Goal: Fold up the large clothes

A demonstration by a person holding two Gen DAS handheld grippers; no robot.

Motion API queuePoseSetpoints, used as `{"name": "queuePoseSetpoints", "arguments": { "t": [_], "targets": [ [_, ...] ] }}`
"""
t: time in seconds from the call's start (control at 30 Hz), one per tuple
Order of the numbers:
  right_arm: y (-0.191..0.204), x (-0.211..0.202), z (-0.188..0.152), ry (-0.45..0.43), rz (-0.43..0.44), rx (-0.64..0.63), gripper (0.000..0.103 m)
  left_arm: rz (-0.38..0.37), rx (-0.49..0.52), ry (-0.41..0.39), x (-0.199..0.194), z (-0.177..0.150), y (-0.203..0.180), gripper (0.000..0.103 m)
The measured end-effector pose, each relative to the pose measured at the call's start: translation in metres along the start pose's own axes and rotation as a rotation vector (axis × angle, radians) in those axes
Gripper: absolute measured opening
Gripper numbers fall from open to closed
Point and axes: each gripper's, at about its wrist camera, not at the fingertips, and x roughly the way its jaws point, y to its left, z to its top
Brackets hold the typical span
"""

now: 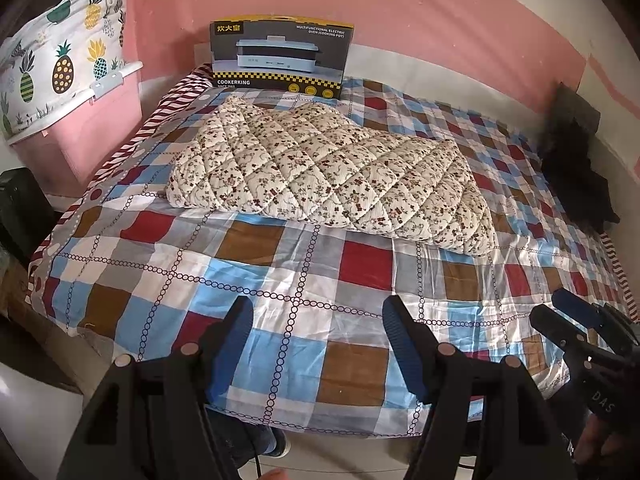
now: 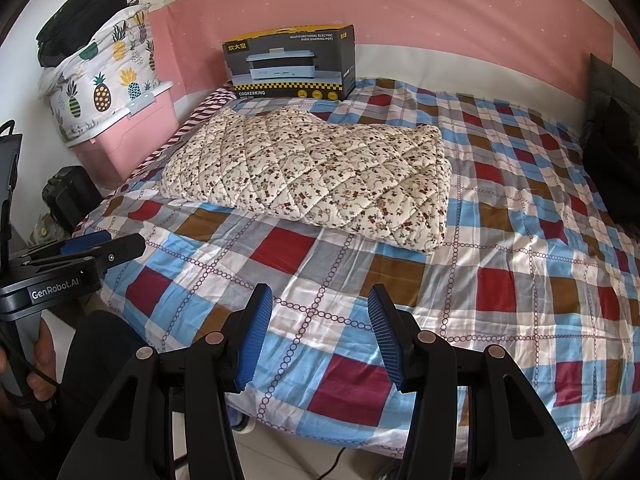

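A cream quilted cloth with small flowers [image 1: 328, 176] lies folded in a thick stack on the checked bed [image 1: 280, 272]. It also shows in the right wrist view [image 2: 312, 176]. My left gripper [image 1: 318, 316] is open and empty, held above the near edge of the bed, well short of the cloth. It shows from the side in the right wrist view [image 2: 108, 246]. My right gripper [image 2: 320, 308] is open and empty, also over the near edge. It shows at the right in the left wrist view [image 1: 560, 312].
A cooker box [image 1: 280, 56] stands at the back against the pink wall. A pink bin with a pineapple-print cloth [image 1: 60, 68] stands at the left. Dark items [image 1: 576, 168] lie at the right side of the bed. Floor tiles show below the bed's edge.
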Motion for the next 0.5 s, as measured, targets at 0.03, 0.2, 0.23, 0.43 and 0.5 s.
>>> {"name": "queuePoseSetpoints", "arguments": {
  "t": [0.03, 0.2, 0.23, 0.43, 0.5],
  "targets": [
    [0.0001, 0.0000, 0.0001, 0.000, -0.001, 0.000, 0.051, -0.001, 0.001, 0.000, 0.0000, 0.0000, 0.0000, 0.069],
    [0.0009, -0.0001, 0.0002, 0.001, -0.002, 0.000, 0.051, 0.001, 0.004, 0.002, -0.0003, 0.0001, -0.0002, 0.069],
    [0.0008, -0.0001, 0.0002, 0.001, -0.001, 0.001, 0.051, 0.001, 0.005, 0.002, -0.0002, 0.0002, 0.0000, 0.069],
    [0.0002, -0.0003, 0.0001, 0.001, -0.001, 0.000, 0.051, 0.008, 0.014, -0.003, -0.0011, -0.0007, -0.0023, 0.069],
    [0.0003, -0.0003, 0.0001, 0.001, -0.001, 0.001, 0.051, 0.010, 0.016, -0.004, -0.0015, -0.0008, -0.0033, 0.069]
  ]
}}
